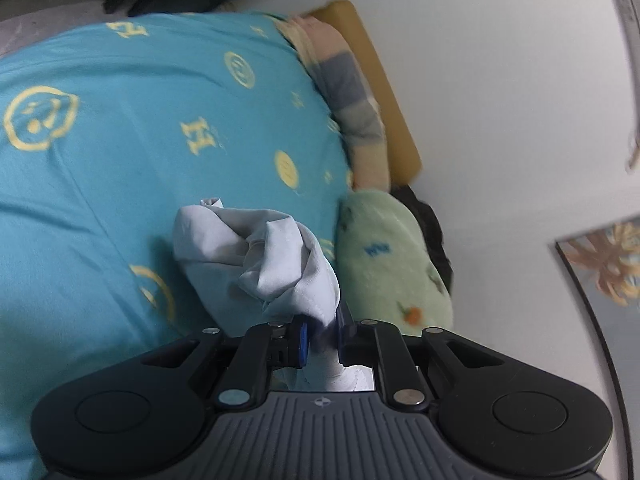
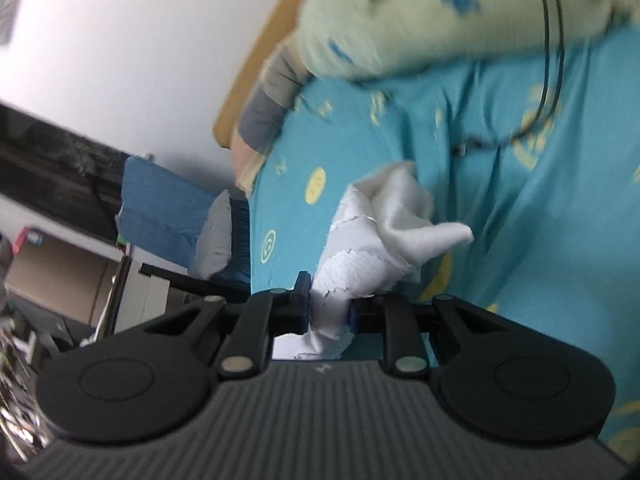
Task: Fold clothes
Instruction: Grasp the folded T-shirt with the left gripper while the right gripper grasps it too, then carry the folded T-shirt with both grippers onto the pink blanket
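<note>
A crumpled white garment [image 1: 264,252] hangs bunched above a turquoise bedsheet [image 1: 120,128] printed with yellow letters and smiley faces. My left gripper [image 1: 320,340] is shut on one edge of it, and cloth bulges out past the blue pads. In the right wrist view the same white garment [image 2: 384,232] shows a cracked white print, and my right gripper [image 2: 330,312] is shut on another bunch of it. Both grippers hold the cloth lifted over the bed.
A light green fleece blanket [image 1: 392,256] lies at the bed's edge beside a striped pillow [image 1: 348,92] and a tan headboard [image 1: 384,80]. A white wall [image 1: 500,100] carries a framed picture [image 1: 604,264]. A black cable [image 2: 548,52] hangs over the sheet. A blue chair [image 2: 164,208] and shelves stand beside the bed.
</note>
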Demonstrator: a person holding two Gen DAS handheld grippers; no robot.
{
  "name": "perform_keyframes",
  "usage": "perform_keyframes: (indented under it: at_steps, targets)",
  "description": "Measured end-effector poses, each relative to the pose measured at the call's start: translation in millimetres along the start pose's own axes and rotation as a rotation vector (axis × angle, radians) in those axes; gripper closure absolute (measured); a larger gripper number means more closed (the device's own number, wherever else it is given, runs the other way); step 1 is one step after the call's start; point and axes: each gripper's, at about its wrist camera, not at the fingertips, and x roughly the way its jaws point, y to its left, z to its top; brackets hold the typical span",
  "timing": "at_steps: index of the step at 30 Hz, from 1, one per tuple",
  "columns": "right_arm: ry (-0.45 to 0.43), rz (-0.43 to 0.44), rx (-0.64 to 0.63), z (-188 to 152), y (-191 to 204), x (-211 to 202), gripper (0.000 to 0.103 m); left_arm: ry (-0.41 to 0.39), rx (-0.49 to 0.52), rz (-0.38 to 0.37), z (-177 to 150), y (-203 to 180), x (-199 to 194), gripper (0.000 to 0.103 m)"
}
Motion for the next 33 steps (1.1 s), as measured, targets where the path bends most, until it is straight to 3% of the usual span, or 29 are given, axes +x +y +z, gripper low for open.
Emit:
perform_keyframes:
  at_steps: [5, 10, 14, 18, 23, 27, 30, 33]
  targets:
    - [-0.071, -0.014, -0.015, 39, -7, -89, 0.082, 0.115, 0.075, -0.042, -40, -67, 25, 0.089]
    - [-0.147, -0.045, 0.028, 110, -31, -157, 0.082, 0.196, 0.141, -0.089, -83, -163, 103, 0.089]
    - [-0.287, -0.103, -0.004, 189, -31, -205, 0.082, 0.247, 0.212, -0.132, -119, -248, 167, 0.089]
    - [-0.463, -0.124, -0.058, 267, -18, -257, 0.082, 0.261, 0.269, -0.256, -150, -349, 230, 0.089]
    - [-0.694, -0.156, -0.221, 313, -10, -318, 0.082, 0.277, 0.373, -0.417, -203, -428, 290, 0.088]
    - [-0.732, -0.262, -0.245, 315, -46, -327, 0.082, 0.347, 0.453, -0.402, -248, -411, 336, 0.088]
    - [-0.654, -0.363, -0.195, 300, -98, -318, 0.082, 0.430, 0.514, -0.346, -279, -368, 361, 0.088]
    - [-0.581, -0.388, -0.132, 267, -143, -314, 0.082, 0.484, 0.575, -0.299, -298, -320, 367, 0.088]
